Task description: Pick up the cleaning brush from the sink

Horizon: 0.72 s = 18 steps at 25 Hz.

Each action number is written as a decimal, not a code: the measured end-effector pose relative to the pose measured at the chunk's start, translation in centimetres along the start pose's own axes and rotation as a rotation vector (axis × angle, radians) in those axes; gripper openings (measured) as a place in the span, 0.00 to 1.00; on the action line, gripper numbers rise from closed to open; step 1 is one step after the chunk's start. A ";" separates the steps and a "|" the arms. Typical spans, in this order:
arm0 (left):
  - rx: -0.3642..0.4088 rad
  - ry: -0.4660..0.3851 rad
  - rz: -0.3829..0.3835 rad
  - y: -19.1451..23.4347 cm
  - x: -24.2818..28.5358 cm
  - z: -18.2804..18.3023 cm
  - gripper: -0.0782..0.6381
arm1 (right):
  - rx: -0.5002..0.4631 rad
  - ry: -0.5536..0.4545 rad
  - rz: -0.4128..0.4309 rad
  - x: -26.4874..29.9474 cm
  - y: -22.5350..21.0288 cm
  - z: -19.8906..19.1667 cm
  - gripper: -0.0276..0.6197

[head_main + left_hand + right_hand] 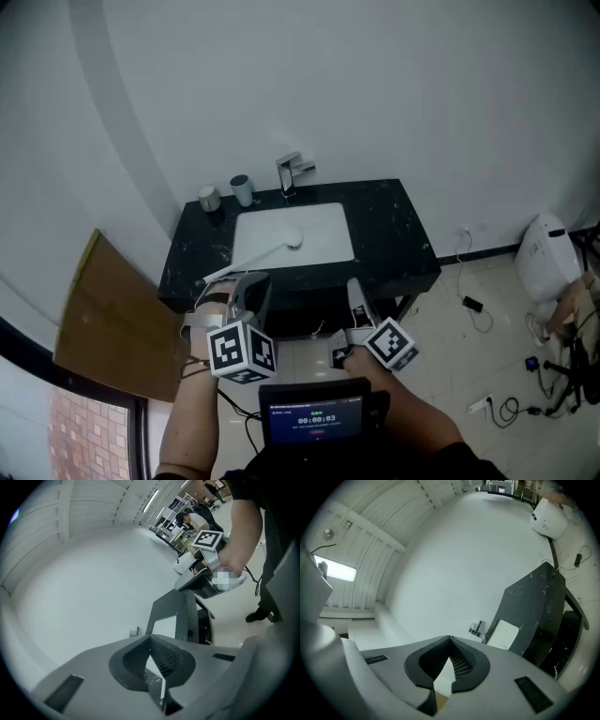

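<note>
Left claw (251, 281) and right claw (355, 286) are both clenched, empty; unless one opens first, it may only push the cleaning brush (269, 252) deeper into the sink (330, 223).

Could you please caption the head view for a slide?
Left tool and right tool, both shut, hover before the sink where the cleaning brush lies.

The head camera looks steeply down from a step back on the black tabletop (394, 234), white sink (319, 239) and faucet (292, 173). Cameras on the left tool (251, 279) and right tool (354, 292), both off the tabletop's front edge, look along their jaws toward the wall, the right tilted higher. All three share tabletop, sink and faucet.
</note>
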<state>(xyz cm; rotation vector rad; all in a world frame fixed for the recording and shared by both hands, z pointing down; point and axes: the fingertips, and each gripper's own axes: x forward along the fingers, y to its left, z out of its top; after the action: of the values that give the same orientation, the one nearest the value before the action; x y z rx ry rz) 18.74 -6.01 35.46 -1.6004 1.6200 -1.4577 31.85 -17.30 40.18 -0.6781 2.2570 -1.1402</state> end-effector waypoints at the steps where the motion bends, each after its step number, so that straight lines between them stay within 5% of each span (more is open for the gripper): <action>1: 0.003 -0.003 -0.002 0.0 -0.1 -0.6 0.12 | 0.001 -0.006 0.000 0.2 0.3 -0.4 0.04; 13: 0.005 -0.032 0.031 3.0 -3.7 -8.3 0.12 | -0.014 -0.020 -0.021 1.3 3.1 -7.3 0.04; 18: -0.067 -0.066 0.018 4.7 -5.4 -13.5 0.12 | -0.053 -0.010 -0.018 4.1 6.4 -11.9 0.04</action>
<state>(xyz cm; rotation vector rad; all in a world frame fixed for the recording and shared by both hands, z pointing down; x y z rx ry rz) 6.29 2.77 34.23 -1.6480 1.6579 -1.3401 19.91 -9.74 40.09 -0.7242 2.2842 -1.0865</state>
